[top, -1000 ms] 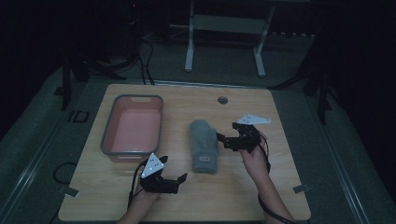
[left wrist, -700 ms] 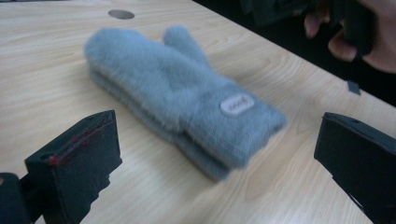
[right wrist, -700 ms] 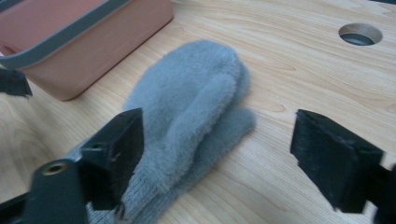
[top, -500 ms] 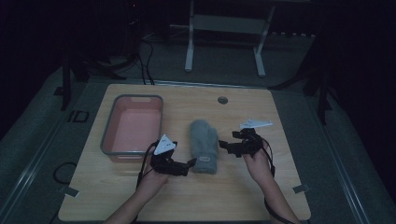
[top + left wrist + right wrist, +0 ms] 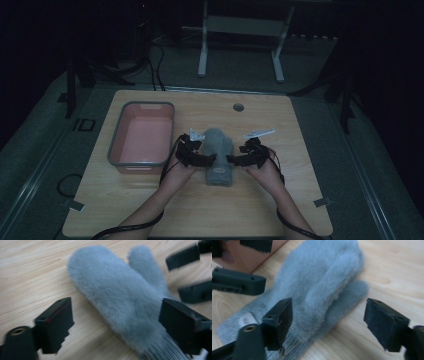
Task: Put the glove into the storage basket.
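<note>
A fluffy grey mitten (image 5: 218,150) lies in the middle of the wooden table, cuff toward me. My left gripper (image 5: 212,159) is at its left side and my right gripper (image 5: 232,160) at its right, tips pointing at each other. In the left gripper view the mitten (image 5: 120,290) lies between the spread jaws of the left gripper (image 5: 117,325), which have just been closing; the left pad is clear of the fur. In the right gripper view the mitten (image 5: 322,277) sits between the jaws of the right gripper (image 5: 332,323), also just closing, with the right pad well off it.
A pink tray with a grey rim (image 5: 116,150) stands left of the mitten, close behind the left gripper. A round grommet (image 5: 238,107) sits near the table's far edge. Bare wood (image 5: 300,150) stretches to the right and front.
The left gripper has travelled from the front left of the table up to the mitten's left side. The right gripper has dropped lower beside the mitten's right side.
</note>
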{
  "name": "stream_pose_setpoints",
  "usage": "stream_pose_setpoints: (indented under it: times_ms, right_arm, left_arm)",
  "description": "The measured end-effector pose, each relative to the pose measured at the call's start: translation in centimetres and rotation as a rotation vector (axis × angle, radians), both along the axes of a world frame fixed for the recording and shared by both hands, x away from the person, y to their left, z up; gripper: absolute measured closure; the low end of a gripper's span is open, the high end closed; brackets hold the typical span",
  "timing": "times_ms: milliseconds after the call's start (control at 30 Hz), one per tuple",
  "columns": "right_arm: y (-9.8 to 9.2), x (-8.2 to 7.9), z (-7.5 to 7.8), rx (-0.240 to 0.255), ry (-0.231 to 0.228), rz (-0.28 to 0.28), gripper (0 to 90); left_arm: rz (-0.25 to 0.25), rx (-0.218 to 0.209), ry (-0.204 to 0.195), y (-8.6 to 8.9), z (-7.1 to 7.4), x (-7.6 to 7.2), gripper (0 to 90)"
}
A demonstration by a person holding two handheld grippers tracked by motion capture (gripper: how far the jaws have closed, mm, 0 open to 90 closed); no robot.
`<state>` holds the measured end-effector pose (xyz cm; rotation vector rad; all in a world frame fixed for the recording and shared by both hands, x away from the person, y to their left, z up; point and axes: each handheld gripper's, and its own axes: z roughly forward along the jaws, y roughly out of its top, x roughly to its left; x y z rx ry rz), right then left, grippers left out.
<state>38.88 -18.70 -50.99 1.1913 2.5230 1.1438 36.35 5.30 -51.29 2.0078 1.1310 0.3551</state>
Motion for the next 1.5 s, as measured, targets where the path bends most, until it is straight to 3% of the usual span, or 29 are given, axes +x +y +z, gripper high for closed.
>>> stream_pose_setpoints:
  times_ms: [33,67,100,267,367,400,533,567,633,667,733,767,800,867,933,1000,1133,1200,1500]
  right_arm:
    - [0.2,0.2,-0.5,-0.002,0.021,0.009,26.4]
    - [0.2,0.2,-0.5,-0.002,0.021,0.009,26.4]
    - [0.6,0.4,-1.2,-0.013,0.020,0.013,30.2]
    - [0.9,0.9,-2.1,-0.081,0.033,0.016,31.9]
    - [1.3,0.9,-2.4,-0.125,-0.001,0.066,32.0]
    - [1.4,1.0,-2.5,-0.124,0.004,0.073,31.6]
    - [1.5,1.6,-3.0,-0.107,0.051,0.105,30.2]
    - [1.3,1.9,-3.4,-0.070,0.093,0.126,36.5]
    - [1.2,2.0,-3.6,-0.044,0.110,0.138,45.8]
    - [1.2,2.0,-3.6,-0.044,0.110,0.138,45.8]
    - [1.3,1.9,-3.6,-0.040,0.106,0.167,56.7]
    - [1.3,1.9,-3.6,-0.040,0.106,0.167,56.7]
    - [1.4,1.8,-3.5,-0.042,0.106,0.173,59.7]
    - [1.7,1.6,-3.4,-0.063,0.084,0.187,64.3]
    - [2.1,1.1,-3.1,-0.103,0.039,0.185,70.7]
    - [2.2,1.0,-3.0,-0.116,0.026,0.181,72.4]
    - [2.7,0.2,-2.8,-0.135,-0.035,0.153,79.4]
    - [2.6,0.0,-2.8,-0.130,-0.043,0.149,80.2]
    - [2.4,-0.1,-1.9,-0.089,-0.058,0.142,82.8]
  left_arm:
    - [0.007,0.011,0.033,-0.2,-0.3,0.8,14.9]
    - [0.007,0.011,0.033,-0.2,-0.3,0.8,14.8]
    - [0.010,0.032,0.058,-0.5,-0.9,1.4,14.9]
    - [0.010,0.010,0.117,-0.5,-2.1,2.3,15.3]
    - [0.009,0.010,0.141,-0.4,-2.8,2.7,17.1]
    - [0.002,-0.017,0.173,-0.3,-3.3,2.9,19.7]
    - [-0.014,-0.040,0.190,-0.3,-3.8,3.0,21.8]
    - [-0.016,-0.057,0.201,-0.3,-4.0,3.1,24.0]
    - [-0.032,-0.077,0.208,-0.4,-4.1,3.1,31.8]
    - [-0.051,-0.095,0.219,-0.4,-4.2,3.2,31.8]
    - [-0.099,-0.101,0.240,-0.7,-4.0,3.4,49.0]
    - [-0.099,-0.101,0.240,-0.7,-4.0,3.4,54.5]
    - [-0.114,-0.097,0.247,-0.8,-3.9,3.4,54.5]
    - [-0.135,-0.080,0.241,-1.1,-3.8,3.5,62.7]
    - [-0.149,-0.083,0.242,-1.2,-3.8,3.5,71.3]
    - [-0.153,-0.089,0.245,-1.1,-3.8,3.5,75.2]
    - [-0.152,-0.136,0.258,-0.6,-4.1,3.7,79.6]
    - [-0.146,-0.169,0.263,-0.3,-4.1,3.7,80.6]
    - [-0.150,-0.163,0.236,-0.1,-3.0,3.3,82.4]
